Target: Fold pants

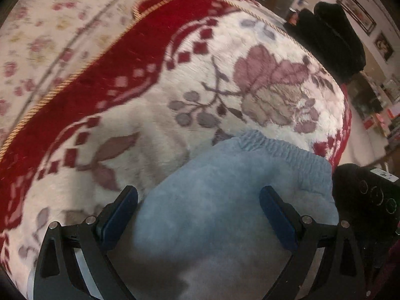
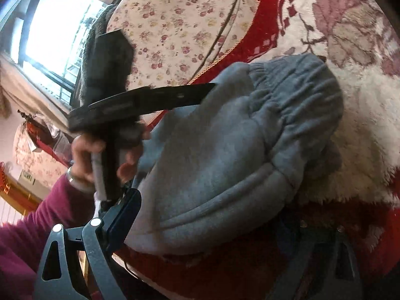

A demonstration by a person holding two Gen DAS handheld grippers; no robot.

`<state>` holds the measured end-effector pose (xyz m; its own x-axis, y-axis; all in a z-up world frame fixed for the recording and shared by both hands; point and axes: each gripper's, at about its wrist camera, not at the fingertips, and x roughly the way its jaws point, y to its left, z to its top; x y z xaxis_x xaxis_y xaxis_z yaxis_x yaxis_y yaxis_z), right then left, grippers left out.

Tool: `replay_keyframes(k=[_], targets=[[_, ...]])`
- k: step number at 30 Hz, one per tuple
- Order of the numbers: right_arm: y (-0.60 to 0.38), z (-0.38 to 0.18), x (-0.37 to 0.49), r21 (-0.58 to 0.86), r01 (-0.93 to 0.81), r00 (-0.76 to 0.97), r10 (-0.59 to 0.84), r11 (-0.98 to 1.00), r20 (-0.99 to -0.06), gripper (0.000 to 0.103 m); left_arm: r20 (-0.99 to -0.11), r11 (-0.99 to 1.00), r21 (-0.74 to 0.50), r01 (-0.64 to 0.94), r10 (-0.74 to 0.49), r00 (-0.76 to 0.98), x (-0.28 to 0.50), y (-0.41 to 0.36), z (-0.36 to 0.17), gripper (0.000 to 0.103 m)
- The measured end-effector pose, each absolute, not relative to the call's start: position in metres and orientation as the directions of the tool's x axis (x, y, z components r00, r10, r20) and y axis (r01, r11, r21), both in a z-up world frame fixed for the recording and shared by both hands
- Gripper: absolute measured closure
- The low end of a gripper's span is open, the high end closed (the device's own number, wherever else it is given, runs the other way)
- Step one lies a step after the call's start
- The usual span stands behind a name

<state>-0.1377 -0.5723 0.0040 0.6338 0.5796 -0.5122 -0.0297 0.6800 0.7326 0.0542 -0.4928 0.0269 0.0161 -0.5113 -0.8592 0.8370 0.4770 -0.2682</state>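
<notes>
My left gripper (image 1: 198,215) stands wide open over the pants (image 1: 225,200), holding nothing. Right gripper (image 2: 200,225): grip indeterminate. Pants appear bunched; flattening and folding remain.

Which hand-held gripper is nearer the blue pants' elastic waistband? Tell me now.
Left. The left hand-held gripper straddles the blue pants just short of the elastic waistband; the right hand-held gripper sits at the folded edge, farther from it.

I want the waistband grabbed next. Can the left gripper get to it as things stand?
Probably yes. The left gripper is open over the pants, and the waistband lies just ahead with nothing between them.
</notes>
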Motion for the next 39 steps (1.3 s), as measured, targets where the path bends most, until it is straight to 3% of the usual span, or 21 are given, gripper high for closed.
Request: replay_keyframes(k=[2,4,5,6,11,13,25,32,39], targets=[[-0.573,0.003,-0.134,0.739,-0.032,0.631,0.587,0.673,-0.507,0.008,-0.854,0.460,-0.321,0.828,-0.518,-0.043,0.061,-0.498,0.022,0.005],[-0.574,0.002,-0.130,0.731,-0.025,0.638,0.574,0.682,-0.514,0.017,-0.839,0.455,-0.381,0.805,-0.536,-0.095,0.070,-0.499,0.017,0.005],[-0.575,0.001,-0.127,0.726,-0.014,0.641,0.564,0.687,-0.521,0.035,-0.837,0.456,-0.395,0.798,-0.537,-0.108,0.072,-0.500,0.014,0.009],[-0.577,-0.002,-0.125,0.738,-0.005,0.639,0.570,0.675,-0.517,0.038,-0.839,0.456,-0.396,0.797,-0.533,-0.111,0.073,-0.501,0.013,0.013],[-0.574,0.006,-0.122,0.735,-0.028,0.651,0.570,0.678,-0.501,0.051,-0.812,0.439,-0.414,0.798,-0.573,-0.106,0.070,-0.496,0.026,0.073],[-0.571,0.014,-0.121,0.715,-0.050,0.654,0.564,0.698,-0.505,0.055,-0.806,0.437,-0.412,0.800,-0.584,-0.096,0.066,-0.493,0.034,0.078],[-0.539,0.095,-0.120,0.603,-0.252,0.693,0.576,0.757,-0.433,0.062,-0.689,0.443,-0.395,0.805,-0.722,0.060,0.058,-0.419,0.143,0.081],[-0.480,0.153,-0.121,0.475,-0.421,0.678,0.616,0.773,-0.402,0.066,-0.597,0.503,-0.375,0.778,-0.774,0.212,0.041,-0.326,0.204,0.081],[-0.393,0.180,-0.115,0.360,-0.569,0.601,0.673,0.739,-0.432,0.067,-0.533,0.614,-0.393,0.684,-0.758,0.375,0.026,-0.203,0.212,0.083]])
